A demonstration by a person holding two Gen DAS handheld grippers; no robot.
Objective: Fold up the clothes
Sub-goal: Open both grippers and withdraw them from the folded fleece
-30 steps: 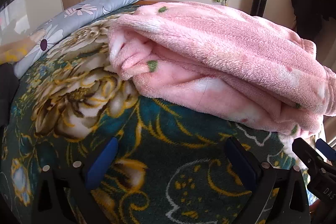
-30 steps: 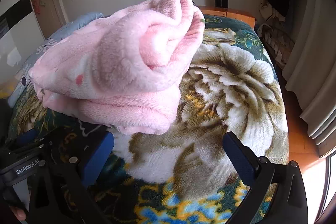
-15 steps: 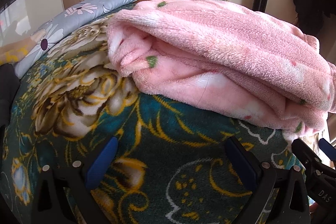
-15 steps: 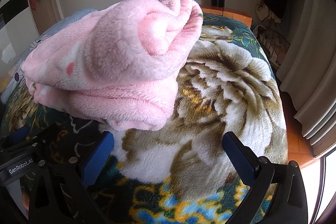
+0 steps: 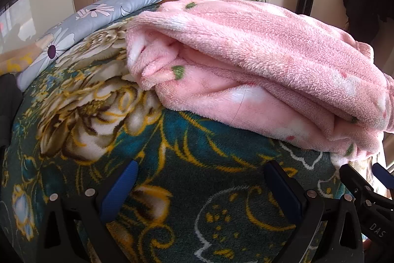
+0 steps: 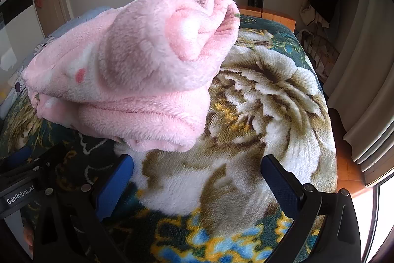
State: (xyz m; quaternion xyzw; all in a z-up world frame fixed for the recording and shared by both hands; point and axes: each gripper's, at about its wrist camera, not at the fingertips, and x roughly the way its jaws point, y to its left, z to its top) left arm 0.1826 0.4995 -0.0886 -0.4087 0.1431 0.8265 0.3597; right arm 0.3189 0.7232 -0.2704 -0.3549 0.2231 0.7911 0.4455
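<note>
Bedroom, bed (image 5: pixel 187 189) under flowered blanket, pale wall behind. Pink fleece garment (image 5: pixel 258 61) lies folded in thick bundle mid-bed, far of both tongs. Left tongs (image 5: pixel 200 186) and right tongs (image 6: pixel 197 179) spread wide, empty. Best now: slide under near edge, lift evenly, avoid top layer unrolling.

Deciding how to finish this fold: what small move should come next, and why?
Probably press the right gripper down on the raised end of the pink garment. The garment lies folded in layers on the bed, but that end bulges up. Both grippers are open, holding nothing.
</note>
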